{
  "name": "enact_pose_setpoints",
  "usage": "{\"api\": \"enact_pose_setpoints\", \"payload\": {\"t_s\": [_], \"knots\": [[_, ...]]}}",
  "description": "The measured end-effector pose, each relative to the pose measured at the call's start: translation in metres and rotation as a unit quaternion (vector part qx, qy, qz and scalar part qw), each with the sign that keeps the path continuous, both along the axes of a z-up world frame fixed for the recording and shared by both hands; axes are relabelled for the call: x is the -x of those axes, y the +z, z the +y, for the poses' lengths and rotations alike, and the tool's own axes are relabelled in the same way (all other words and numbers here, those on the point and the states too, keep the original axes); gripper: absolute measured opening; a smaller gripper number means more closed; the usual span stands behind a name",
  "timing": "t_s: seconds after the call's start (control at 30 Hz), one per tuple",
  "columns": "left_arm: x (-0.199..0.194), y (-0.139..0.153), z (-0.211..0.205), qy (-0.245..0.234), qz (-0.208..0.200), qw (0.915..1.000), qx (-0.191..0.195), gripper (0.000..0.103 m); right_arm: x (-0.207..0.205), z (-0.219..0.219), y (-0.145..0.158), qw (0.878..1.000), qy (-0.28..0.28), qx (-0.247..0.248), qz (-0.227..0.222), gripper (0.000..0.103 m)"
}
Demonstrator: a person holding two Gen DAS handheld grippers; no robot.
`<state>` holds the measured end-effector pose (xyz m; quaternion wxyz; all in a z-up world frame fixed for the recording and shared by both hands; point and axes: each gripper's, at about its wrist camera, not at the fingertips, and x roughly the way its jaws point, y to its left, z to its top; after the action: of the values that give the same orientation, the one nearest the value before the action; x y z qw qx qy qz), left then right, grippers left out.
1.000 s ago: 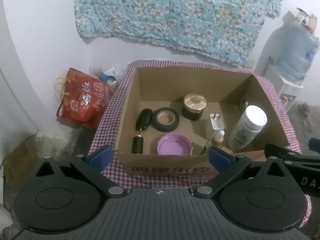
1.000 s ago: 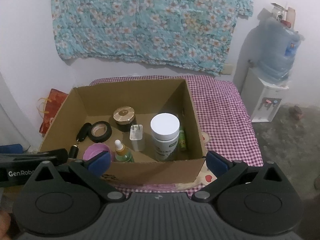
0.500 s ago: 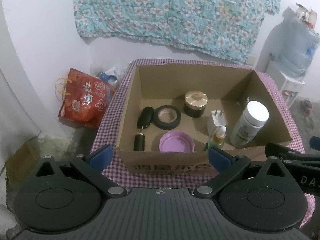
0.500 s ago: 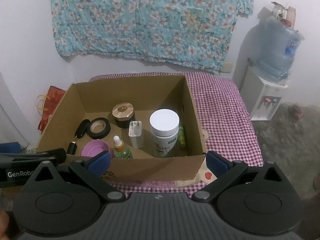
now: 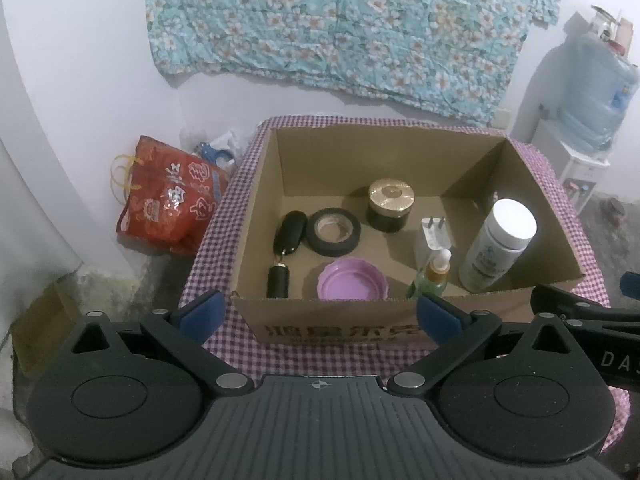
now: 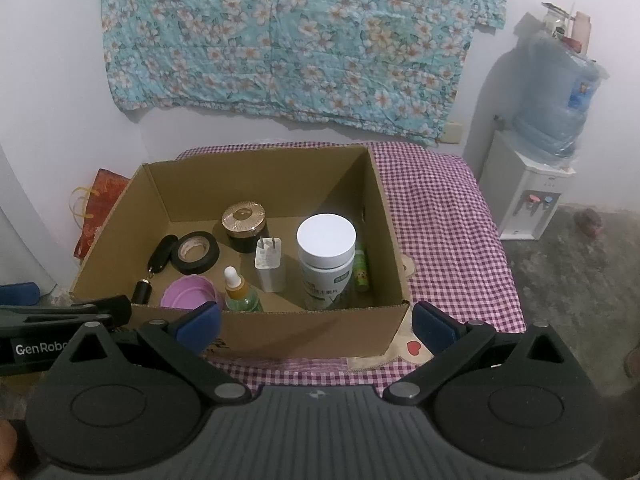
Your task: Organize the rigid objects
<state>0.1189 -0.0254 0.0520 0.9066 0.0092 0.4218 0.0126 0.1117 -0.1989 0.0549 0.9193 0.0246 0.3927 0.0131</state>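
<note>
From the left wrist, we see our left gripper (image 5: 318, 316) spread wide and empty, just before the near wall of an open cardboard box (image 5: 552, 232) on a purple checked cloth (image 5: 216, 240). Inside lie a tape roll (image 5: 334, 231), purple lid (image 5: 353, 281) and white bottle (image 5: 498, 251).

From the right wrist, our right gripper (image 6: 316, 322) is likewise spread and empty before the box, where a white charger (image 6: 270, 265) stands upright beside the bottle.

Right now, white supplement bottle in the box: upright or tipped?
Upright. The white supplement bottle stands on its base inside the cardboard box, cap on top and facing up, beside the white charger.
</note>
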Motion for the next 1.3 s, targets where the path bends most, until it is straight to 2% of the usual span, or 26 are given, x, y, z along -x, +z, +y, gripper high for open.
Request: {"api": "enact_pose_setpoints", "payload": {"t_s": [1.3], "knots": [[0.0005,0.0007,-0.0013,0.0,-0.001,1.0,-0.001,0.102,0.0013,-0.0026,0.0004,1.0,0.001,0.002,0.0,0.103]]}}
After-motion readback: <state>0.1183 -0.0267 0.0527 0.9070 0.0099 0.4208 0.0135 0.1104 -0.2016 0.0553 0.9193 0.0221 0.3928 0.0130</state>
